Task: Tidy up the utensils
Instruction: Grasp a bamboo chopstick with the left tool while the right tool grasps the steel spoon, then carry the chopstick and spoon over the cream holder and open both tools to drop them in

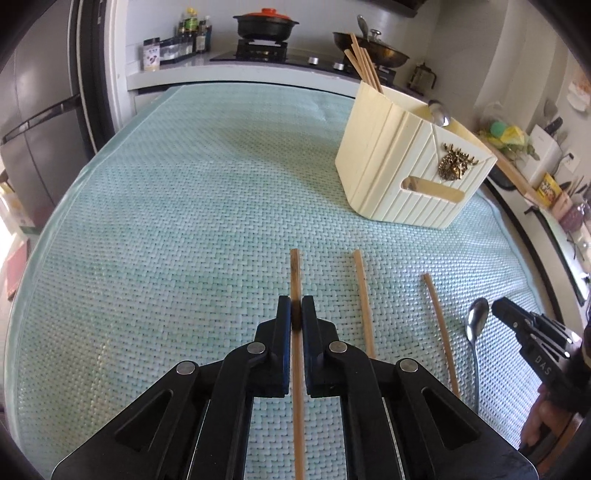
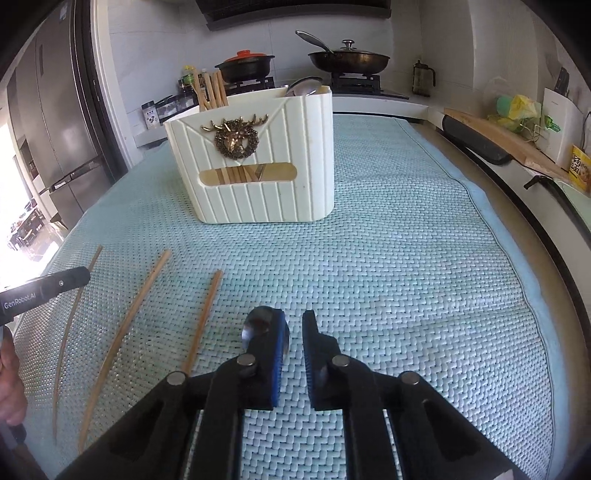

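Three wooden chopsticks lie on the green woven mat (image 1: 166,206). My left gripper (image 1: 296,314) is shut on the leftmost chopstick (image 1: 295,269), which runs between its jaws. Two more chopsticks (image 1: 364,299) (image 1: 441,332) lie to its right. A metal spoon (image 1: 475,325) lies further right, next to my right gripper (image 1: 496,308). In the right wrist view my right gripper (image 2: 293,325) is open, with the spoon's bowl (image 2: 258,321) just behind its left finger. The cream utensil holder (image 2: 258,162) holds several chopsticks and spoons.
A stove with a black pot (image 1: 266,26) and a wok (image 1: 373,48) stands behind the table. A fridge (image 1: 33,122) is on the left. A cutting board (image 2: 498,140) and counter clutter run along the right.
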Tool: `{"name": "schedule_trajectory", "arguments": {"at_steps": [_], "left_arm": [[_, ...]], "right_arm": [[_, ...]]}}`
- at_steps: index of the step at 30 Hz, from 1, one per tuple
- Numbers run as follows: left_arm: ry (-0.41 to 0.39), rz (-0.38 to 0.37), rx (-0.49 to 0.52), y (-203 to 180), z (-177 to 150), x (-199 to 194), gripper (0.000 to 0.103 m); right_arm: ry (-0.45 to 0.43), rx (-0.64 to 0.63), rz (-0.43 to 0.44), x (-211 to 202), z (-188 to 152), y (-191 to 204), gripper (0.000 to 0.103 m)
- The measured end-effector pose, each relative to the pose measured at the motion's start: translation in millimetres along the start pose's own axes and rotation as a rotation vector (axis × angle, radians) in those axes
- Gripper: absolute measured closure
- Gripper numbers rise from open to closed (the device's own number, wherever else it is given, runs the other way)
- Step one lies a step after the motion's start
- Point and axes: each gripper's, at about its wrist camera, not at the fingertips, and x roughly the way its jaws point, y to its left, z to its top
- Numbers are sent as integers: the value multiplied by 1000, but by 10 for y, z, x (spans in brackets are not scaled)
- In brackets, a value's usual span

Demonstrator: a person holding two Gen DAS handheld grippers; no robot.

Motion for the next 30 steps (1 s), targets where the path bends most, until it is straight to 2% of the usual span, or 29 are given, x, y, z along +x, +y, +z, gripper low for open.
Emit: {"name": "schedule_trajectory", "arguments": {"at_steps": [2, 3, 4, 9, 11, 12, 13, 15, 17, 19, 21, 23, 25, 27, 30], "left_arm": [[-4, -2, -5, 48, 12, -5, 99], [-5, -2, -5, 67, 25, 5, 99], [-7, 0, -4, 68, 25, 3, 99], [-7, -6, -1, 61, 16, -2, 99], [-7, -7, 4, 55, 6, -16, 99], [-8, -8, 4, 60, 0, -32, 99], [-10, -8, 4, 68, -6, -44, 99], [-15, -7, 5, 91, -20, -70, 99], [-19, -4, 4, 119, -28, -93, 99], [-22, -7, -3, 142, -24, -106, 99], [-24, -12, -11, 149, -7, -106, 99], [-26, -15, -16, 146, 12, -98, 99], [-28, -19, -22, 141, 23, -99, 99], [-29, -20, -22, 134, 23, -105, 99], [-26, -18, -17, 119, 22, -105, 99]], "right_arm": [[7, 16, -3, -35, -13, -8, 80], [9, 19, -9, -50, -32, -2, 55], [4, 22, -7, -78, -57, 18, 46], [57, -28, 26, -69, -177, 282, 48], [97, -74, 41, -21, -226, 397, 56], [118, -100, 43, -6, -255, 436, 67], [133, -125, 42, -4, -286, 454, 71], [153, -175, 24, -28, -363, 428, 71], [155, -215, 4, -84, -429, 325, 77], [158, -228, -36, -150, -450, 173, 77], [161, -217, -36, -188, -444, 31, 77], [148, -198, -26, -216, -411, -53, 71], [121, -166, -35, -258, -379, -86, 52], [92, -145, 2, -266, -345, -65, 47], [85, -194, 18, -140, -278, 52, 47]]}}
